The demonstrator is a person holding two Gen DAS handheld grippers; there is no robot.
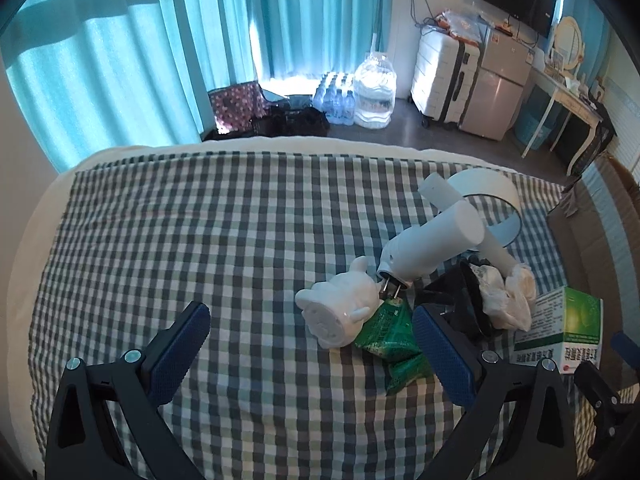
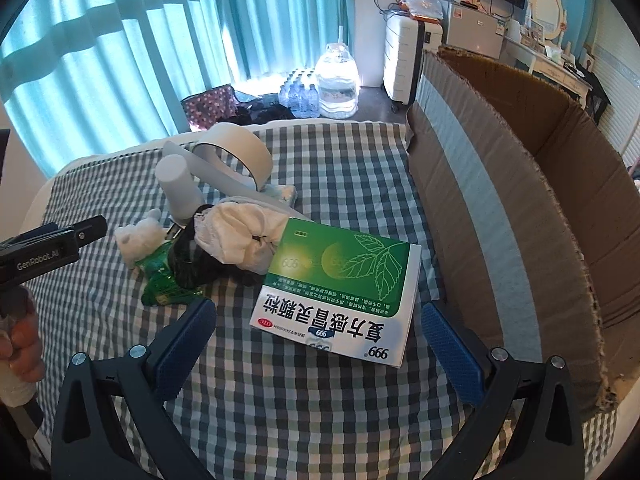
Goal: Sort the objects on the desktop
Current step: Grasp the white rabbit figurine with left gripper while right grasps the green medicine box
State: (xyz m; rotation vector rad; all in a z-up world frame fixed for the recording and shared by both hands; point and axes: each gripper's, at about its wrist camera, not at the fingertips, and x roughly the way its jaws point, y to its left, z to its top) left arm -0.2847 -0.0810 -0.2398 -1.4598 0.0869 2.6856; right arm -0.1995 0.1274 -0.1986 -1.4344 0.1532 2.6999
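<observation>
A pile of objects lies on the checked cloth (image 1: 200, 240). In the left wrist view my left gripper (image 1: 312, 344) is open and empty, its fingers either side of a white toy figure (image 1: 340, 312) and a green packet (image 1: 394, 336). A white plug-in device (image 1: 432, 244), a black object (image 1: 460, 296), crumpled white tissue (image 1: 508, 292) and a white tape roll (image 1: 488, 196) lie behind. In the right wrist view my right gripper (image 2: 320, 340) is open and empty, its fingers straddling the near end of a green and white medicine box (image 2: 344, 280).
An open cardboard box (image 2: 520, 200) stands at the right edge of the bed. The left gripper's body (image 2: 48, 244) shows at the left of the right wrist view. Water bottles (image 1: 360, 92), a suitcase (image 1: 444, 76) and a desk stand on the floor behind.
</observation>
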